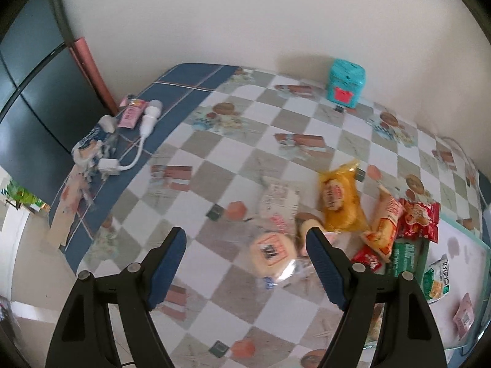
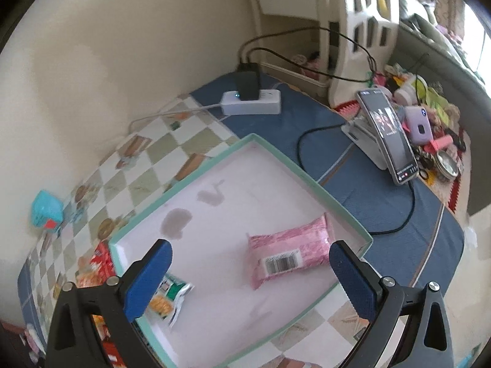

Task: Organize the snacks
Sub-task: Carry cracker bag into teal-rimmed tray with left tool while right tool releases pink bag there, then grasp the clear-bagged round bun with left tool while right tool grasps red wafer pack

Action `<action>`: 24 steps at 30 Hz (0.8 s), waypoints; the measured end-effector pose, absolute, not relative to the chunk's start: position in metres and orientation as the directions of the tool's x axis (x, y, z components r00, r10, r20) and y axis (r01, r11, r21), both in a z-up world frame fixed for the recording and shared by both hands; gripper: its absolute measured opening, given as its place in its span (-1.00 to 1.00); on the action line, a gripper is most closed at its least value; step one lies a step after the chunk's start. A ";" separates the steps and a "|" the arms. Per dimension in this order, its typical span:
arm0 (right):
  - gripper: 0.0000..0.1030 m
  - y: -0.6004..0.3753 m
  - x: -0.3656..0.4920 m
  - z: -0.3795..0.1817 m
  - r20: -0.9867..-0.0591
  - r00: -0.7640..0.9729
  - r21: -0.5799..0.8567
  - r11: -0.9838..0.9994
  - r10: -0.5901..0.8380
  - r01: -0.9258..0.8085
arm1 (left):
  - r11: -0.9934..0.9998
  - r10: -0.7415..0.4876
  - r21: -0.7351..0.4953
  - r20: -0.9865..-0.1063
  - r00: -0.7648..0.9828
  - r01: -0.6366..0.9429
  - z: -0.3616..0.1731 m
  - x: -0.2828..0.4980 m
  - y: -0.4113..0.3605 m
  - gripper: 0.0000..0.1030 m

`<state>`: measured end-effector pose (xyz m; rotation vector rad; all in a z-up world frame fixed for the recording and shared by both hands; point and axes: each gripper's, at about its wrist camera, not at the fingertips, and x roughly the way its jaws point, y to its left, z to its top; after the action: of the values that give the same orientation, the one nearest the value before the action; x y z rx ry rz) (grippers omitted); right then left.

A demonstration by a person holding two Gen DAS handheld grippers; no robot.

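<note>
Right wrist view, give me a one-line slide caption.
Open right gripper above a shallow tray holding a pink packet and a green snack bag.

Left gripper (image 1: 245, 271) jaws apart, nothing between the pads, above checkered tablecloth (image 1: 233, 141). Round pink-wrapped bun (image 1: 272, 253) just at 3 o'clock of gripper centre, blurred. Yellow packet (image 1: 339, 197) at 1 o'clock. Red packet (image 1: 419, 220) against tray (image 1: 460, 245) edge, possibly overlapping. Teal box (image 1: 346, 84) at 12 o'clock, far

A plain cream wall (image 1: 245, 15) stood behind the surface (image 1: 214, 141), which wore a checked cloth; a dark cabinet (image 1: 27, 92) stood left, daylight entering at right.
</note>
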<state>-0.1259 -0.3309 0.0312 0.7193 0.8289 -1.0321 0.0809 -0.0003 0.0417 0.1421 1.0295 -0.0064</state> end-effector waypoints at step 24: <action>1.00 -0.193 -0.021 -0.006 -0.907 0.393 0.149 0.757 -0.152 0.637 | 0.994 0.031 -0.019 -0.903 0.428 -0.111 0.016 0.094 0.095 0.57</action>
<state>-0.0207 -0.1932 -0.0063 0.5280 1.0573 -0.5310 0.0937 0.0953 0.0162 -0.0794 1.1257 0.0887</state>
